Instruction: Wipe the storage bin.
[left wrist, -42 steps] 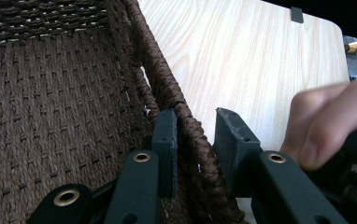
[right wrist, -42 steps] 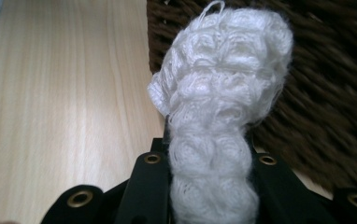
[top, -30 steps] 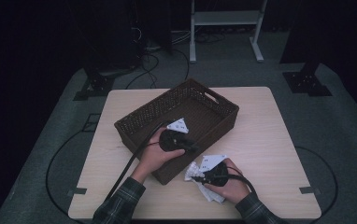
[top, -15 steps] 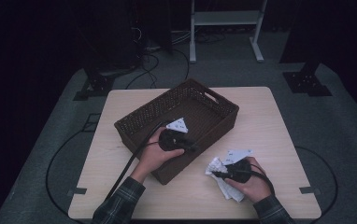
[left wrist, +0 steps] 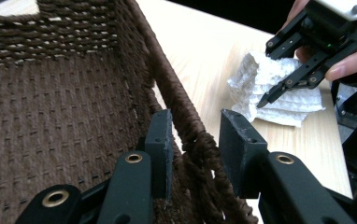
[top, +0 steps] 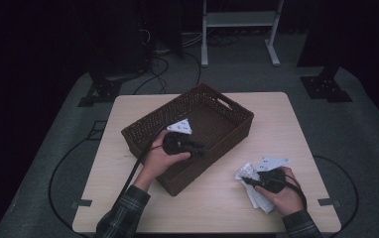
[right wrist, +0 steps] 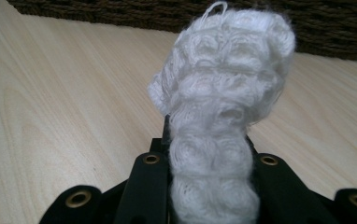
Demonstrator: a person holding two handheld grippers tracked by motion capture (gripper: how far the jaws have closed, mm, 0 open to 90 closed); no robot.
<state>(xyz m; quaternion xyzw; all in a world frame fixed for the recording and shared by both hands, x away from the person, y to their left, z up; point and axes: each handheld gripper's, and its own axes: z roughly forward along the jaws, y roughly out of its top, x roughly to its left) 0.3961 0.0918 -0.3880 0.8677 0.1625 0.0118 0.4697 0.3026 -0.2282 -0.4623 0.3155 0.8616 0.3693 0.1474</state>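
My left claw (left wrist: 193, 140) straddled the near wall of the brown woven basket (top: 197, 106), one jaw inside the basket and one outside. Its jaws had just been easing apart, with the rim (left wrist: 181, 107) between them; the inner pad lay close to the weave, the outer one stood off it with a visible gap, so I read no pinch there. Past that claw the basket's floor was open weave.

My right claw (right wrist: 209, 154) was pressed together on a crumpled white cloth (right wrist: 221, 84), which bulged up out of the jaws and hid the tips. In the high view that claw (top: 251, 181) sat over the light wooden counter (top: 286, 119), beside the basket's long wall but apart from it, with the cloth (top: 257, 198) trailing back under the hand (top: 282, 191) toward the counter's near edge.

A strip of bare wood separated the cloth from the basket wall. Beyond the right claw the counter ran open to its far and outer edges.
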